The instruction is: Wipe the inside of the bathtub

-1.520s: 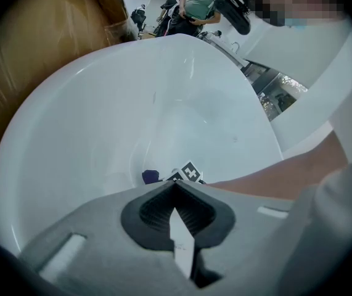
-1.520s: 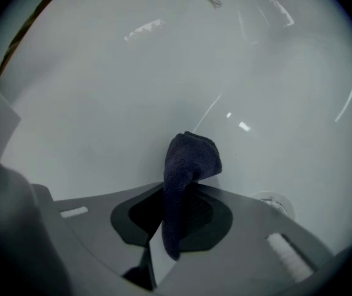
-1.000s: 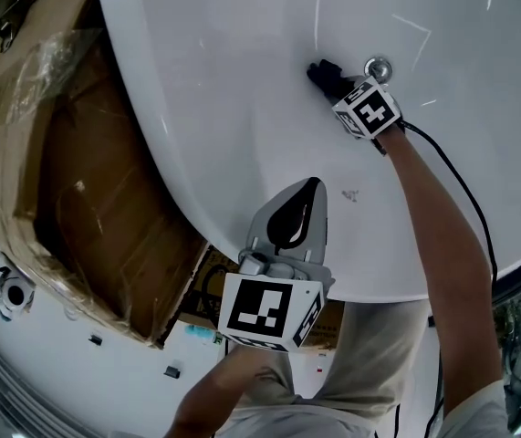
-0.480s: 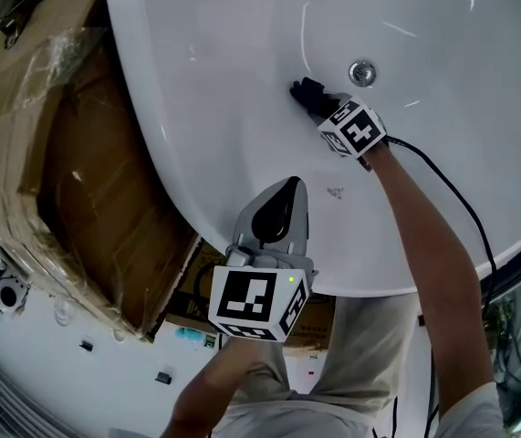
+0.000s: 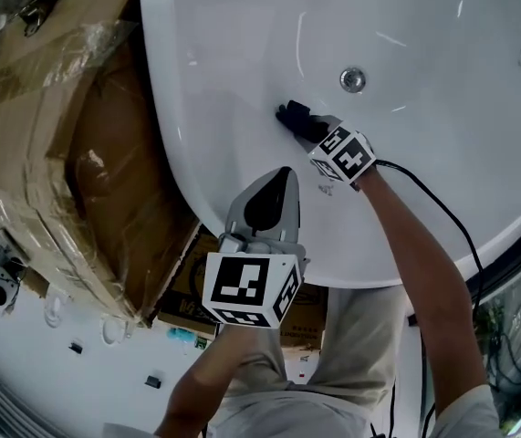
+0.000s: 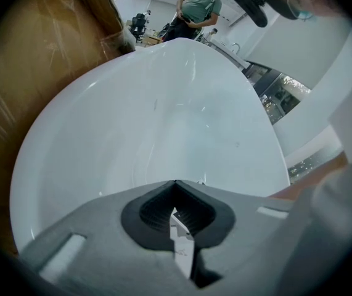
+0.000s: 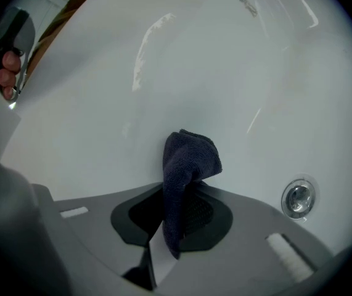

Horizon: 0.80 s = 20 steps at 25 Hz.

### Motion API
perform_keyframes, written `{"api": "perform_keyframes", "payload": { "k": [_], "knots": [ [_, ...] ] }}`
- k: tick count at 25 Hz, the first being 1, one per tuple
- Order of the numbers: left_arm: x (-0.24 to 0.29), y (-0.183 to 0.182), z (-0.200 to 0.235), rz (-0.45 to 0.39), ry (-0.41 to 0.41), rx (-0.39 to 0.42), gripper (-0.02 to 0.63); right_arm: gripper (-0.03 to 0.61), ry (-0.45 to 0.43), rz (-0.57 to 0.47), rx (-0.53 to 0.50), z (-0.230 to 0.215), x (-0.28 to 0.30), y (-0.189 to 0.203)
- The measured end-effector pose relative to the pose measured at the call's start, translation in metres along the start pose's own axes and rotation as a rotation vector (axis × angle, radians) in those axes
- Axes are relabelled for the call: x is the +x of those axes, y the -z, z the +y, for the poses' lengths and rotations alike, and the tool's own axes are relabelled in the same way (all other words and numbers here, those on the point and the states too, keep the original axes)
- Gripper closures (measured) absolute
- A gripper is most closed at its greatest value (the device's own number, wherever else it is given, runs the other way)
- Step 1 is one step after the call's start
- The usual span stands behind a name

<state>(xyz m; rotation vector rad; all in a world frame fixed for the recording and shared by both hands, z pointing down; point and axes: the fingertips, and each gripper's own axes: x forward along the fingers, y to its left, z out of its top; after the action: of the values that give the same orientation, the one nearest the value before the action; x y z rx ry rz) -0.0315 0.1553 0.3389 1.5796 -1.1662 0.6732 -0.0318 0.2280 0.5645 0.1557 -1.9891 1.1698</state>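
- My right hand-held gripper [image 7: 176, 193] is closed on a dark cloth [image 7: 188, 159]. The free end of the cloth folds over in front of the jaws and appears to press on the white inner wall of the bathtub [image 5: 424, 153].
- In the head view the cloth [image 5: 292, 115] lies at about 8 o'clock from the drain [image 5: 352, 79], near it but not touching.
- I judge that the arm reaches deep so that the cloth, not the plastic jaws, meets the surface. This way the wiping does not scratch it.
- My left hand-held gripper [image 5: 269, 199] has its jaws together with nothing between them. It hangs above the near rim, at about 7 o'clock from the cloth, probably so that it does not disturb the wiping.
- A cardboard box [image 5: 78, 153] wrapped in film stands just beside the tub at 9 o'clock.
- Much of the inside lies beyond the cloth, so I think the wiping is not finished.
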Motion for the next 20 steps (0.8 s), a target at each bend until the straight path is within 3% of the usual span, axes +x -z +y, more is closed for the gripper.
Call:
{"api": "perform_keyframes", "payload": {
  "k": [20],
  "knots": [
    [0.010, -0.002, -0.001, 0.016, -0.021, 0.080, 0.616, 0.531, -0.099, -0.121, -0.105, 0.092, -0.047, -0.014]
  ]
}}
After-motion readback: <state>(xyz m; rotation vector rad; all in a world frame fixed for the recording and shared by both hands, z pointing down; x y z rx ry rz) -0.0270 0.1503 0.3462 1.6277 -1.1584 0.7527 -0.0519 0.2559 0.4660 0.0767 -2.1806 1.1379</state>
